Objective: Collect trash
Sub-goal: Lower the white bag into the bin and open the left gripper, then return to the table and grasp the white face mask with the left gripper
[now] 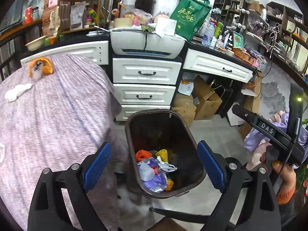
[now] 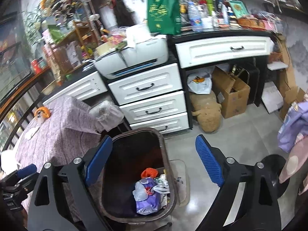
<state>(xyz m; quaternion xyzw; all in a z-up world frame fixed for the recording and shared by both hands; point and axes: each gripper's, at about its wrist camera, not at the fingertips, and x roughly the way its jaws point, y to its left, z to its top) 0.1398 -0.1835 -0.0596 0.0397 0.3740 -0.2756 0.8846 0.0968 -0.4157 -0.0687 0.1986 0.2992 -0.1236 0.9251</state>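
- The left gripper (image 1: 155,166) hangs above the bin (image 1: 189,132), its ribbed blue pads (image 1: 97,163) spread wide with nothing between them.
- The right gripper (image 2: 154,161) also stands over the bin (image 2: 165,154), its jaws wide apart and empty; its ridged blue pads (image 2: 208,161) sit on black angular arms.
- The bin is a dark brown plastic tub, rectangular with rounded corners, standing on a smooth grey floor (image 2: 221,134).
- Inside the bin lie the collected pieces: a crinkled purple plastic bag (image 1: 154,175), an orange mesh net (image 1: 142,155), a yellow scrap (image 1: 162,153) and thin white film (image 1: 167,166).
- Just left of the bin is a table under a ribbed lilac cloth (image 1: 57,115); on it, well away from the bin, lie an orange peel (image 1: 41,65) and a crumpled white tissue (image 1: 17,93).
- Behind the bin stands a white drawer unit (image 1: 146,84) with black curved handles, a boxy white printer (image 1: 147,43) on top.
- Right of the drawers, behind the bin, sit a cardboard box (image 2: 231,92) and a stuffed beige sack (image 2: 207,113).
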